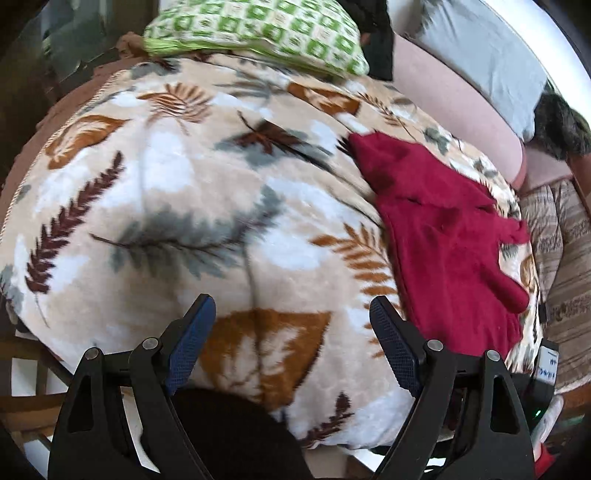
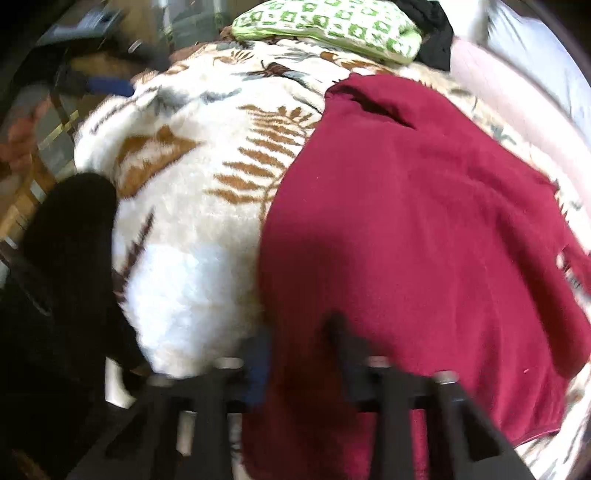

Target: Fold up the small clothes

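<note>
Blur softens both views, the right wrist view most of all. Going left to right in the left wrist view: dark wooden furniture sits cut off at the frame edge, too dim to identify. Next comes the leaf-print blanket [image 1: 177, 192], covering a rounded surface that fills most of the frame. A green-and-white patterned pillow [image 1: 258, 33] lies at its far edge, its top cropped. The left gripper [image 1: 291, 314] hangs above the near part of the blanket, its blue-padded fingers [image 1: 192, 343] spread wide with only blanket showing between them. Right of it lies the red garment [image 1: 443, 229], spread on the blanket's right side with a narrow strip, perhaps a sleeve or tie, trailing toward the edge. Beyond it a pink cushion [image 1: 454, 110] and a grey one are partly cut by the lens rim.

In the right wrist view, the far left is a smear of dark shapes; a blue streak there cannot be identified with certainty. A black mass [image 2: 66, 240] at lower left hides the blanket's near corner. The blanket reads pale and washed out. The red garment takes up the right half, its near hem running under the right gripper [image 2: 299, 332]. The gripper's fingers are heavily blurred; they appear drawn together at the garment's left edge with red cloth between them, though the pinch itself is hard to make out.
</note>
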A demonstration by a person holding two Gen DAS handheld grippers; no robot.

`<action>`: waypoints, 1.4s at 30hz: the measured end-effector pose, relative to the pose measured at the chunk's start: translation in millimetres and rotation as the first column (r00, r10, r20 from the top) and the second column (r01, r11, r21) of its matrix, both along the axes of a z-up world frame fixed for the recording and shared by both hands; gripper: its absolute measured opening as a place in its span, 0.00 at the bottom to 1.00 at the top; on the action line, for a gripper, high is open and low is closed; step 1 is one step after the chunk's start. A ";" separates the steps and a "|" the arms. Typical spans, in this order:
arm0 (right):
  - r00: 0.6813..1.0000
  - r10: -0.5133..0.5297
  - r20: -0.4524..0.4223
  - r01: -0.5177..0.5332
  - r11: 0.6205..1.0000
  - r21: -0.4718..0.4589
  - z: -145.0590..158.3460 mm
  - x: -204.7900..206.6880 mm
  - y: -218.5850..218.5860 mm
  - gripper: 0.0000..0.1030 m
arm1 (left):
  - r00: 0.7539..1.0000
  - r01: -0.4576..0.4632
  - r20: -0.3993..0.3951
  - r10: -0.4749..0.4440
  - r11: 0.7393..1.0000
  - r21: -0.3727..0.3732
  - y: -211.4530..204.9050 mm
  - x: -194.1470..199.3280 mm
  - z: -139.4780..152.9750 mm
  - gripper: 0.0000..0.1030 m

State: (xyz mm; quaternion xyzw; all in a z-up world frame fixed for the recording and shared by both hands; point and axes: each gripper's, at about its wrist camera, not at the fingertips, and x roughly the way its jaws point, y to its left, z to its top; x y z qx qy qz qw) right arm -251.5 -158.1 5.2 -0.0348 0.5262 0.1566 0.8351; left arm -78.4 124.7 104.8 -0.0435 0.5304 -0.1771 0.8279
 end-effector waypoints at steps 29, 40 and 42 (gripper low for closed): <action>0.955 -0.289 0.074 0.289 0.957 0.009 37.1 -28.0 -104.2 0.40 | 0.983 0.182 -0.031 -0.182 0.983 -0.003 -139.8 -2.1 -40.1 0.83; 0.935 -0.317 0.162 0.279 0.935 0.217 93.7 40.6 -155.7 0.41 | 0.999 0.044 0.000 -0.045 0.991 -0.130 -134.7 86.2 -31.1 0.83; 0.908 -0.365 0.205 0.317 0.919 0.234 101.2 71.9 -169.1 0.42 | 0.999 0.035 -0.009 -0.037 0.990 -0.140 -141.9 114.4 -34.1 0.83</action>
